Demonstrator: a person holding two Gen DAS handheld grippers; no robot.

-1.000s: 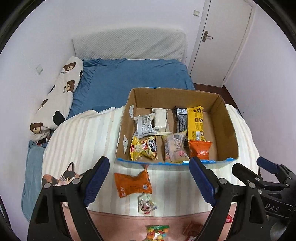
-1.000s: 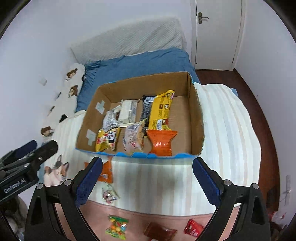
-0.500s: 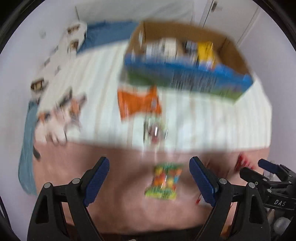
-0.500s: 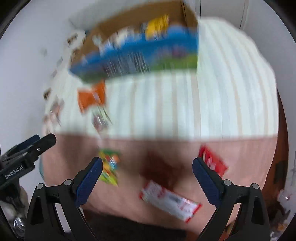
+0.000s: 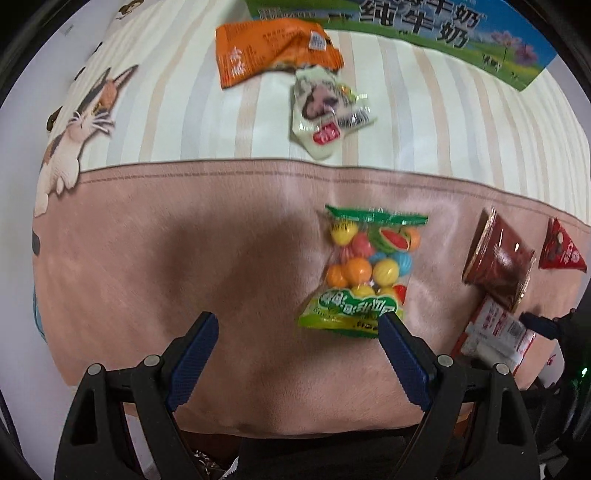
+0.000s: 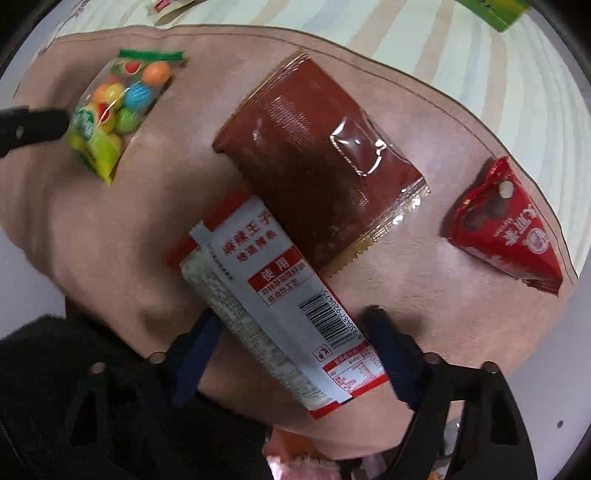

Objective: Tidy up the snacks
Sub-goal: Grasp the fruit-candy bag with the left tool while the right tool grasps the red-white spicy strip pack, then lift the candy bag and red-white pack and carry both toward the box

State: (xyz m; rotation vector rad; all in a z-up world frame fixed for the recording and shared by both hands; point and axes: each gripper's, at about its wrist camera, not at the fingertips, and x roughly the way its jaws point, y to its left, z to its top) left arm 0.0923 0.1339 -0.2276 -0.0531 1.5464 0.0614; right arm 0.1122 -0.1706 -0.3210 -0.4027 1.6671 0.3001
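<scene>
1. On the bed's pink blanket, a red-and-white snack packet lies between the closing right gripper jaws, not yet pinched.
2. Left gripper hangs open beside the candy bag.
3. Beyond: striped sheet, milk carton box.

bedding: striped sheet (cat print) | pink blanket

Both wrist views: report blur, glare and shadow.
Left wrist: fisheye bend, light blur, broad shadow on the pink blanket beside the candy bag. Right wrist: glare on the brown packet, blurred fingers around the white-and-red packet.
</scene>
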